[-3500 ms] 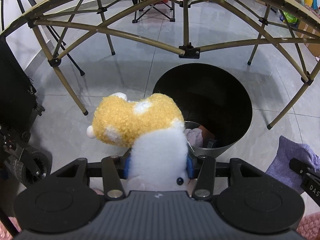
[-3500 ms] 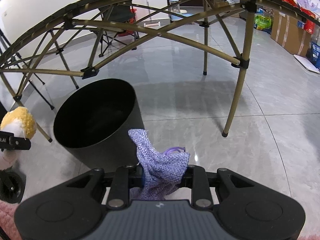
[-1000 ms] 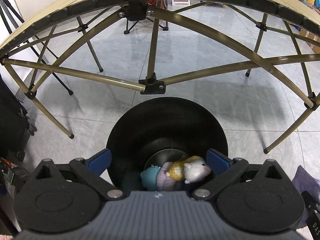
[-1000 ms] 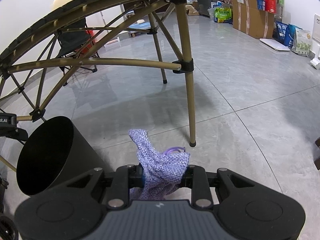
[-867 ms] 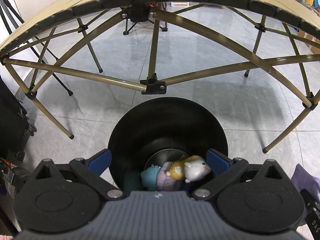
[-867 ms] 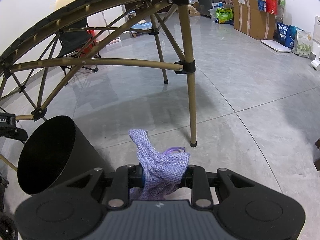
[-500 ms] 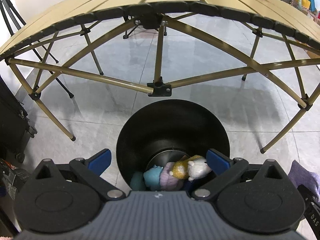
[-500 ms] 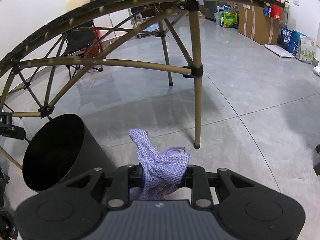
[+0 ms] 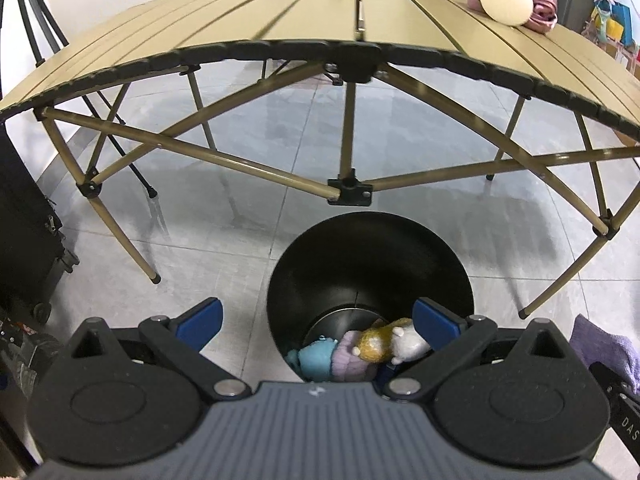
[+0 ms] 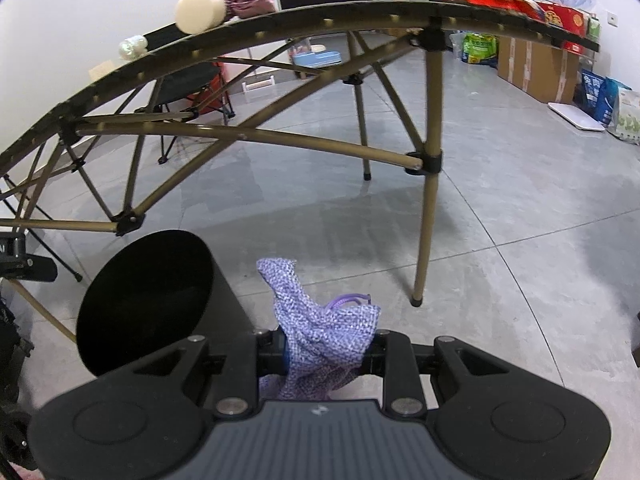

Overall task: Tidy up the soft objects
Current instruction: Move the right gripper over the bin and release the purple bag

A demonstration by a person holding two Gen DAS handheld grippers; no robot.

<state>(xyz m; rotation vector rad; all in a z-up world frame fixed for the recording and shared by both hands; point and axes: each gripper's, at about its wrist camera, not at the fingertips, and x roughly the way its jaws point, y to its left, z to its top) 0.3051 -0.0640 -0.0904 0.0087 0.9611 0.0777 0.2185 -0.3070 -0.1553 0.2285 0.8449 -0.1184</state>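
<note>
Between the right gripper's (image 10: 326, 354) jaws: purple knit pouch (image 10: 320, 332), clamped tight. Left gripper (image 9: 318, 320) jaws spread wide, empty, above black bin (image 9: 370, 276). Plush toys (image 9: 356, 350) sit at the bin bottom. Next: swing the pouch over the rim, centre it, then release. Folding table (image 9: 280, 16) beyond holds more soft items.

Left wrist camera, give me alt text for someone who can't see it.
The open left gripper hangs empty above a black bin on a grey tiled floor, with soft toys piled at its bottom. Behind stands a tan folding table; a purple cloth shows at the right edge.
</note>
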